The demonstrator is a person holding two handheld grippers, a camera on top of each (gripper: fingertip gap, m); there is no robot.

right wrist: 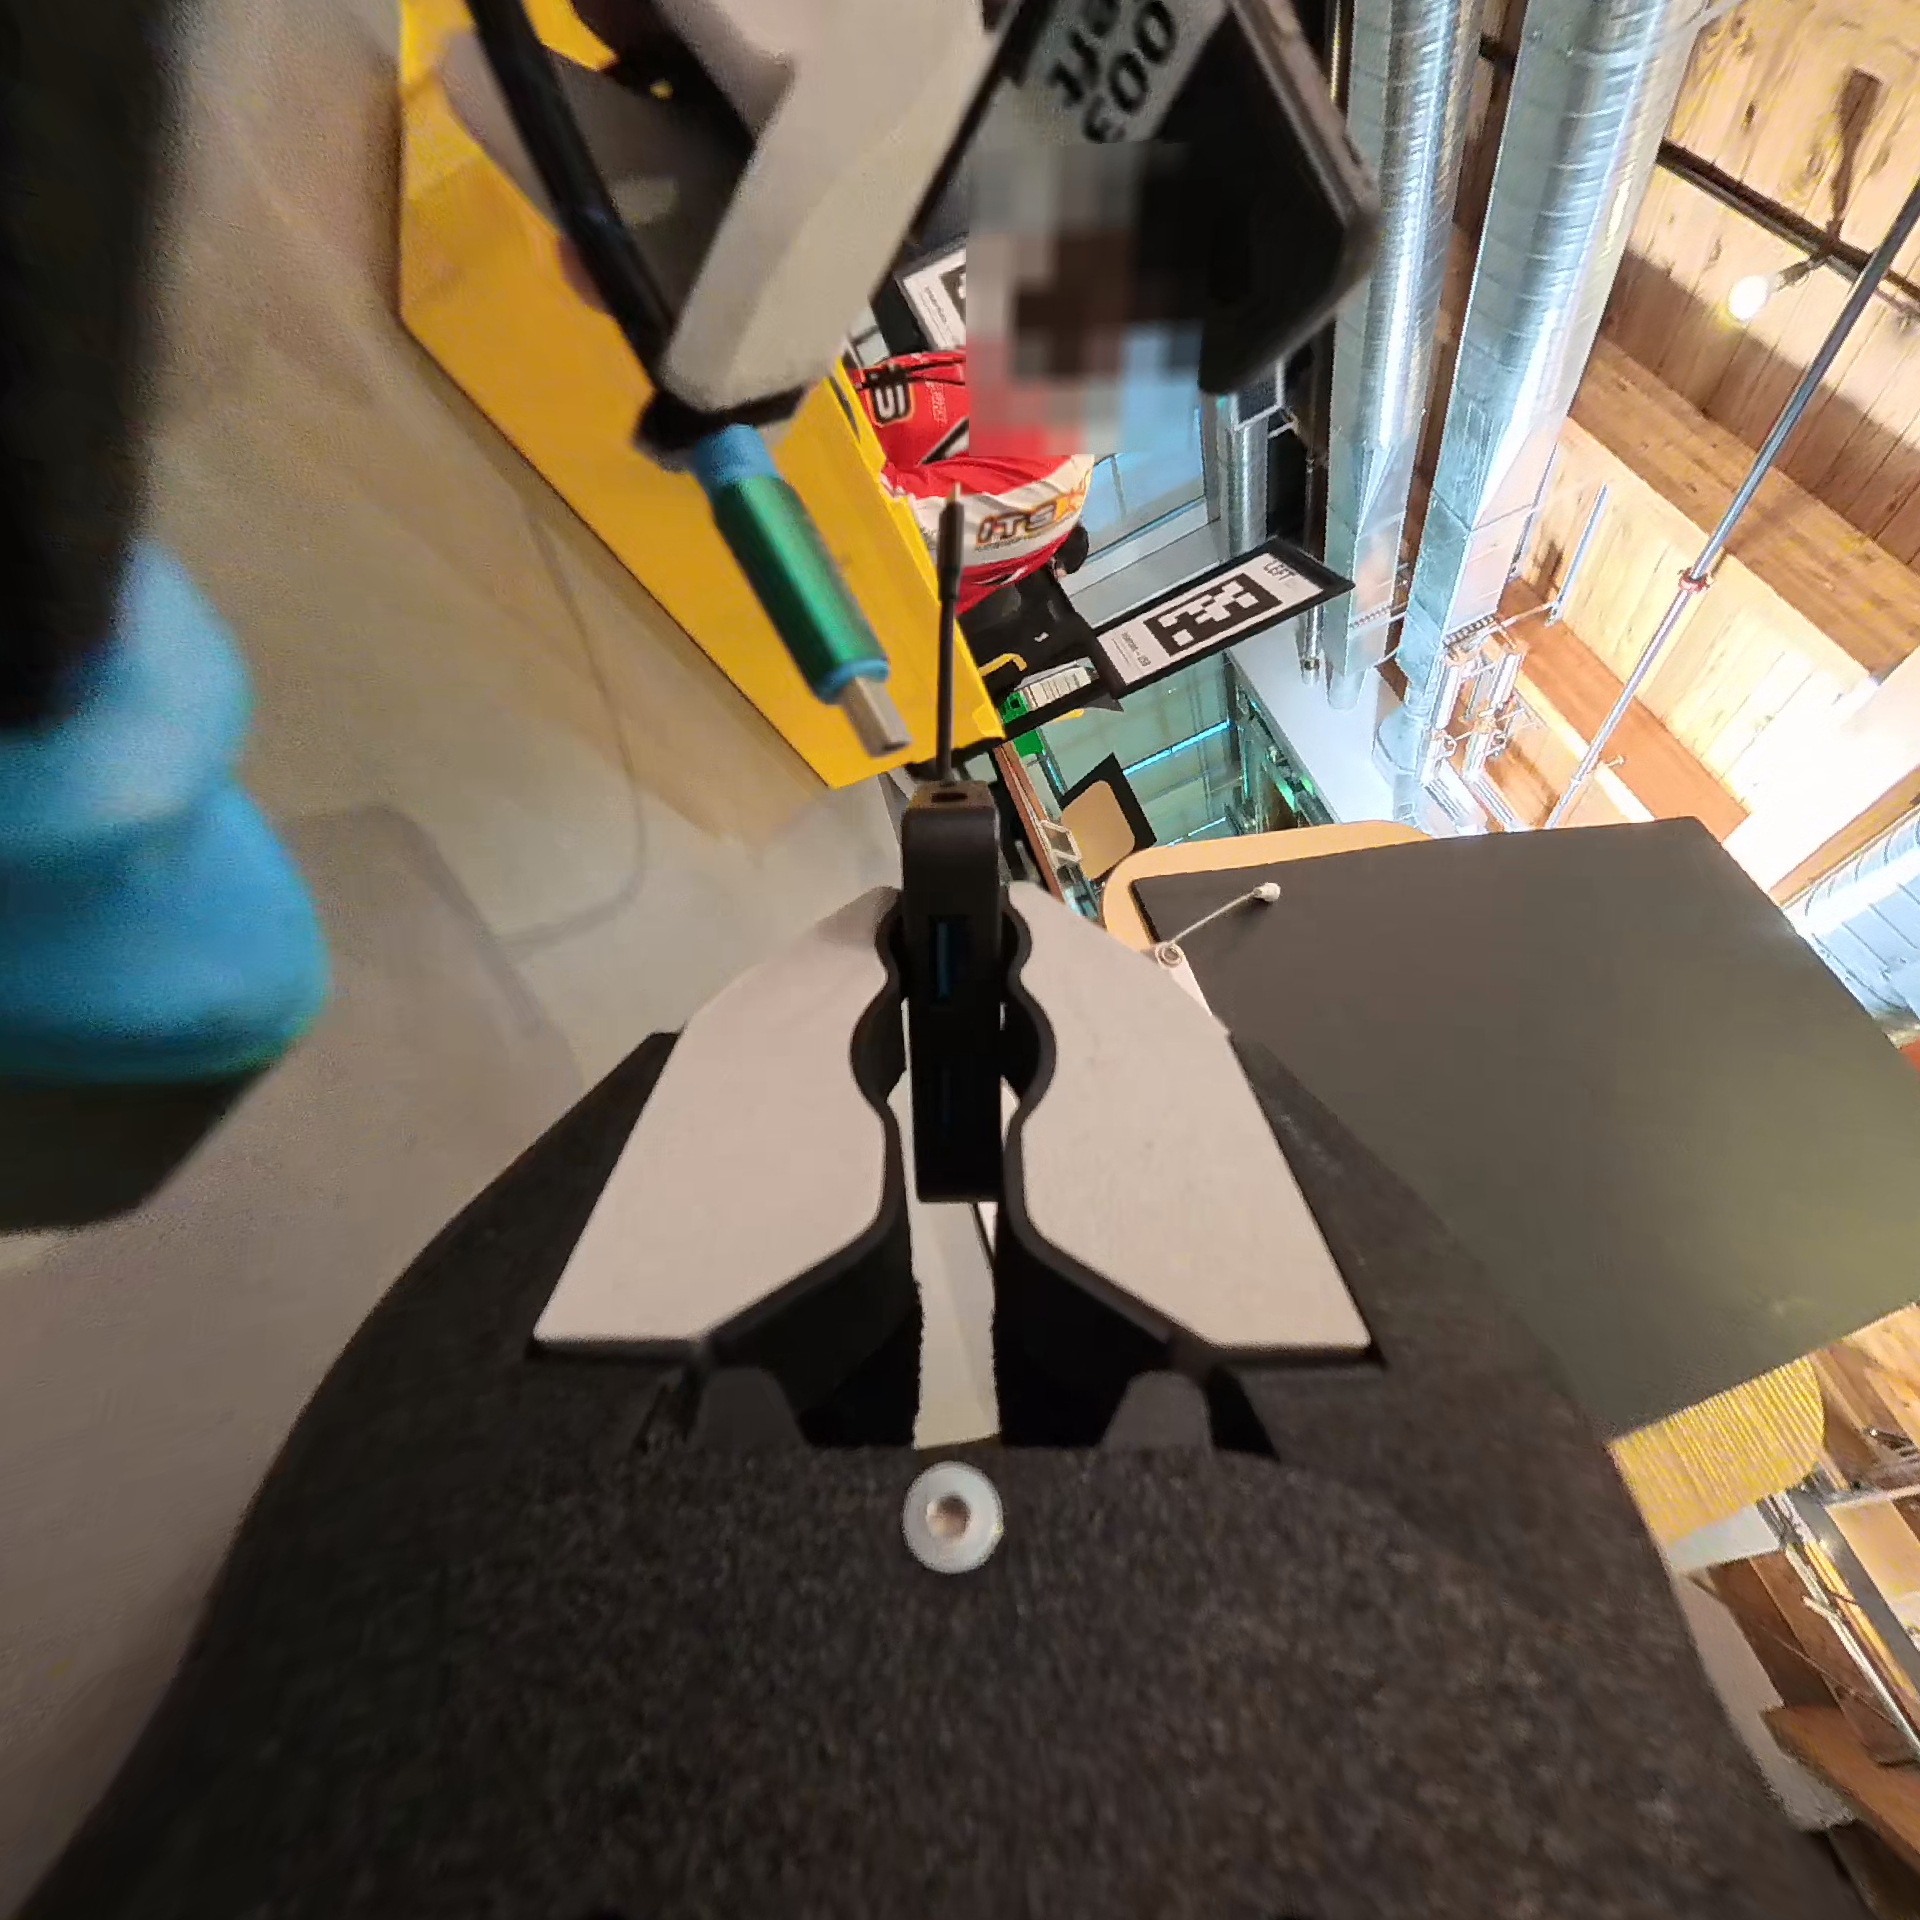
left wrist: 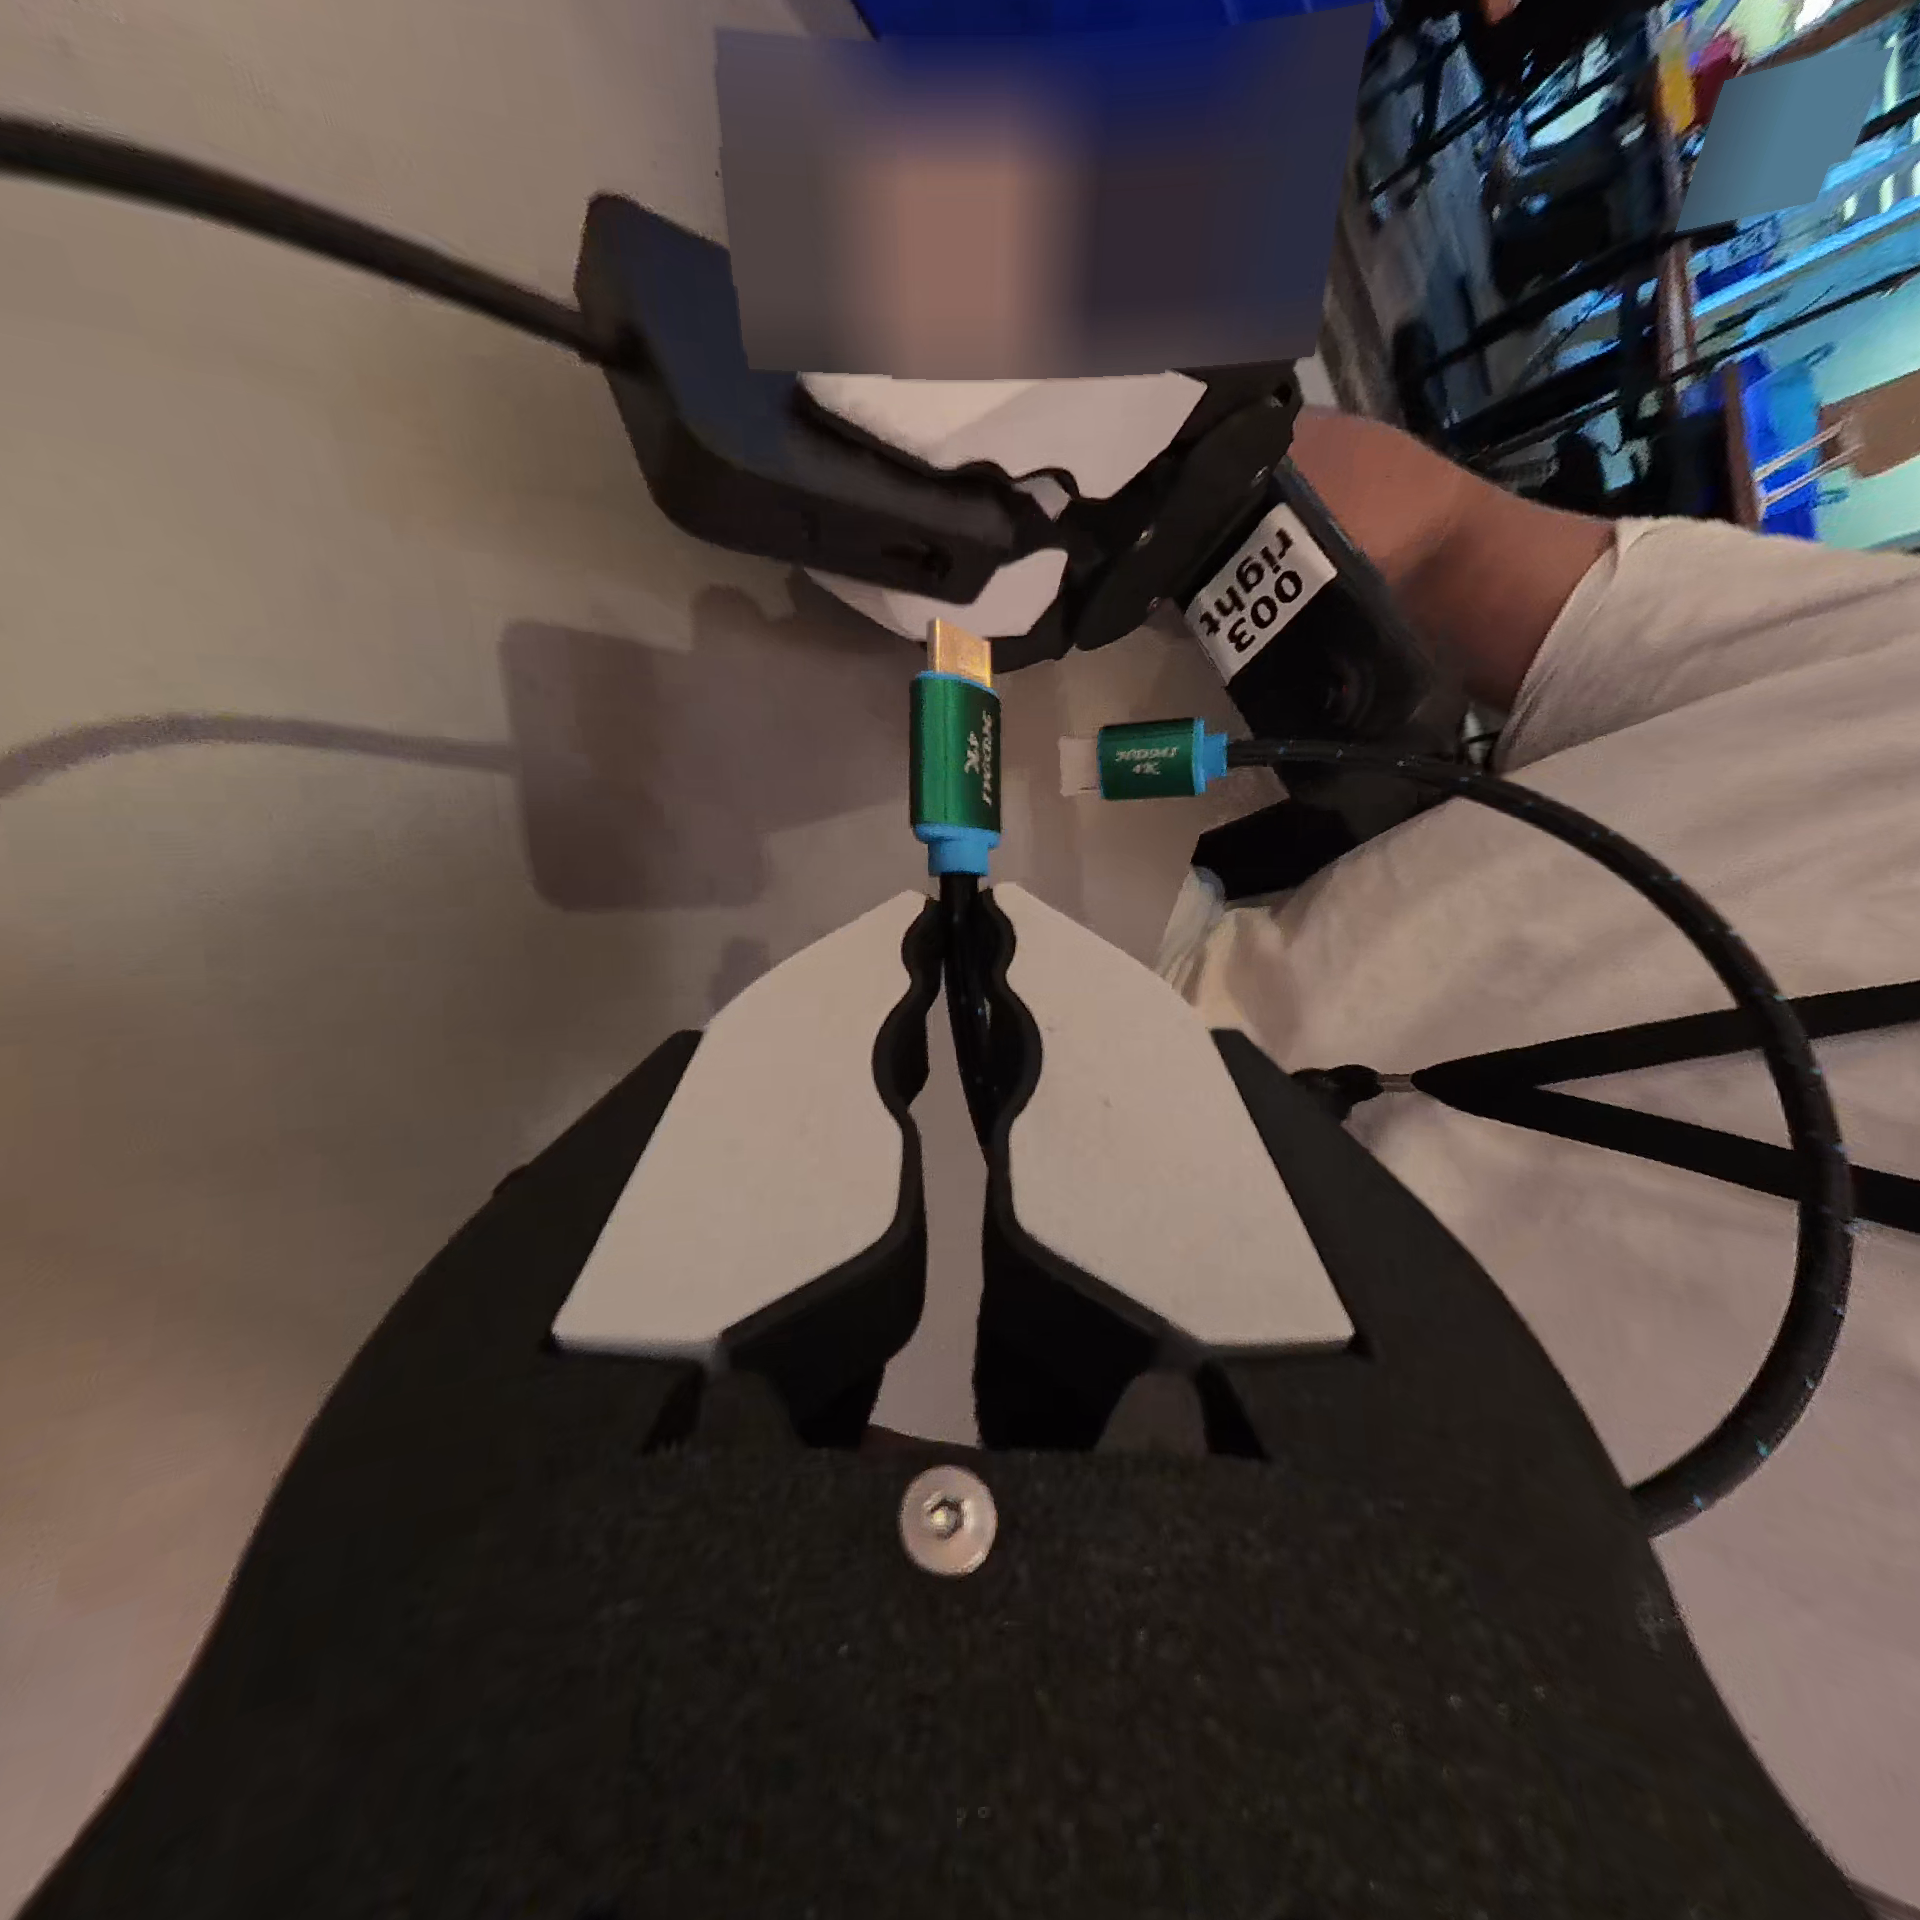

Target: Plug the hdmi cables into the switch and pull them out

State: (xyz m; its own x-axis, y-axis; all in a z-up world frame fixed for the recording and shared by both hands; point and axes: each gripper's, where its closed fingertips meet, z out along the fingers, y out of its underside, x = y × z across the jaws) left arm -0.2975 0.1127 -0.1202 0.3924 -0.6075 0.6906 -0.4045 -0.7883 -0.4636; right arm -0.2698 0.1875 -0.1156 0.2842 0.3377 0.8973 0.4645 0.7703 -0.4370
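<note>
Plug showing green shell w/ blue collar & gold tip; second plug matching green/blue. Cable looking black w/ blue flecks. Switch appearing black w/ blue port. Fingers showing white on black. Tabletop reading beige; box glowing yellow.

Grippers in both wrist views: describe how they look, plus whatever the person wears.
Each gripper, left and right, has a black, grainy-textured body with a silver screw at centre and two pale grey fingers edged in wavy black rubber. In the left wrist view, the right gripper's black housing carries a white sticker with black print. The person wears a white sleeve.
</note>
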